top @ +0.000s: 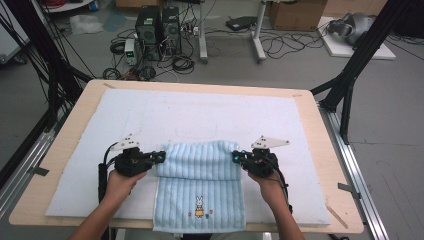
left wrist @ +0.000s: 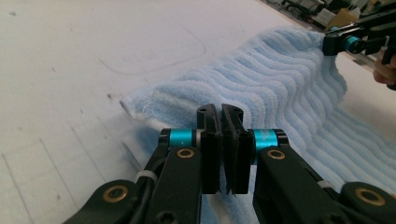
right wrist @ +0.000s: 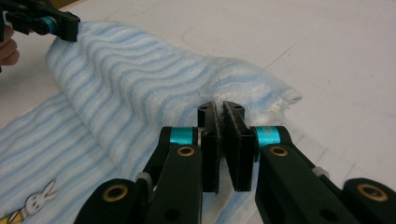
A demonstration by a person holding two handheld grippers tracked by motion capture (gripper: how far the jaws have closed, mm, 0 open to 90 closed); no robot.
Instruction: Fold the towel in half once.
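Pinching a blue striped towel at both ends: left gripper & right gripper, jaws clamped on its folded-over top edge, mid white mat, near front.

place: lab | signs: computer towers, floor cables, rig frame

I can't see the towel's near hem at six o'clock, cut by the frame edge.
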